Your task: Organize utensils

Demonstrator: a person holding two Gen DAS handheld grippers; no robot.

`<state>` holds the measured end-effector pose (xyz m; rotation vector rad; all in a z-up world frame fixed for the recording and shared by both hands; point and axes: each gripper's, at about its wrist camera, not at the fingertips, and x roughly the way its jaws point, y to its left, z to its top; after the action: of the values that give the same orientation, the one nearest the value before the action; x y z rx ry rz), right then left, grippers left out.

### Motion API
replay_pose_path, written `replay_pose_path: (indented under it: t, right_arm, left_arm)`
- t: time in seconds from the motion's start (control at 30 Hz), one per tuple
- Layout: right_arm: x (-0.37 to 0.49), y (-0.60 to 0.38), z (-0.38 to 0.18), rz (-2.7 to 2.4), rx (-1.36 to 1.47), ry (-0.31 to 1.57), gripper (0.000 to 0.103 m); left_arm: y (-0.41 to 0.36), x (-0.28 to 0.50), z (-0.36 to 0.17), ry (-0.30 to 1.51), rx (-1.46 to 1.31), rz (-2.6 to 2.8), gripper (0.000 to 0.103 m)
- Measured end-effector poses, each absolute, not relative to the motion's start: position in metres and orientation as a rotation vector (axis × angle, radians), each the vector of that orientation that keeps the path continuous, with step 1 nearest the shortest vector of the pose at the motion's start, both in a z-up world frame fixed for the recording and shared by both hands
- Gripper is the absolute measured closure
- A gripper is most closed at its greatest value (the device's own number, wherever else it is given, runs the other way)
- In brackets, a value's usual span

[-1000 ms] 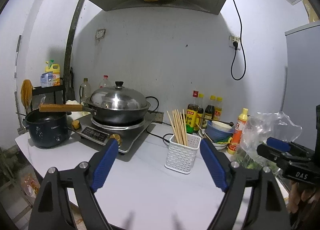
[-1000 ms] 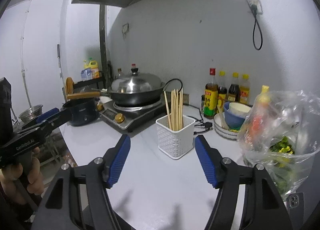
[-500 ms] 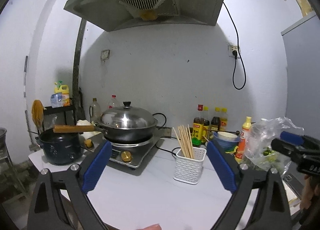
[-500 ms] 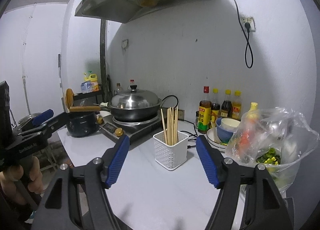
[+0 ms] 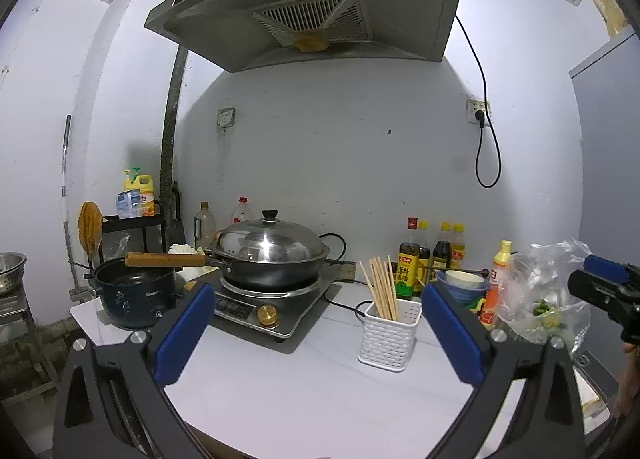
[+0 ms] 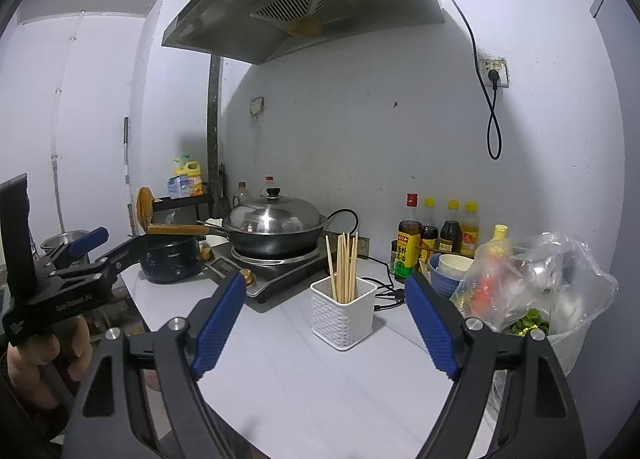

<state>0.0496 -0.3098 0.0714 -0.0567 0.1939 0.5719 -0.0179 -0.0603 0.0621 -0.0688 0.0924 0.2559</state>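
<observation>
A white perforated basket [image 5: 390, 339] [image 6: 344, 319] stands on the white counter [image 5: 320, 399] with several wooden chopsticks [image 5: 382, 287] [image 6: 344, 267] upright in it. My left gripper [image 5: 316, 291] hovers well short of the basket, jaws opening wide, nothing between its blue pads [image 5: 180, 335]. My right gripper [image 6: 326, 279] also faces the basket from a distance, jaws opening, nothing between them. Each gripper shows at the edge of the other's view: the left one [image 6: 80, 243] in a hand, the right one [image 5: 600, 279].
A lidded wok [image 5: 268, 255] sits on an induction cooker [image 5: 272, 307], with a dark pot [image 5: 132, 295] to its left. Sauce bottles [image 6: 436, 231], stacked bowls [image 6: 448, 271] and a plastic bag of greens [image 6: 540, 291] crowd the right. A range hood [image 5: 312, 7] hangs overhead.
Both grippers have drawn back from the basket and lifted, so the counter things look smaller and lower. Both pairs of jaws stand wider apart than before.
</observation>
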Motion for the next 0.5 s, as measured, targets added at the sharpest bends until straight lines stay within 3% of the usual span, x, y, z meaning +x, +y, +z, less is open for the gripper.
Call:
replay_pose_path:
  t: [0.5]
  right_arm:
    - [0.053, -0.297, 0.071, 0.583, -0.079, 0.207, 0.022]
  left_arm:
    - [-0.048, -0.018, 0.055, 0.121, -0.109, 0.257, 0.000]
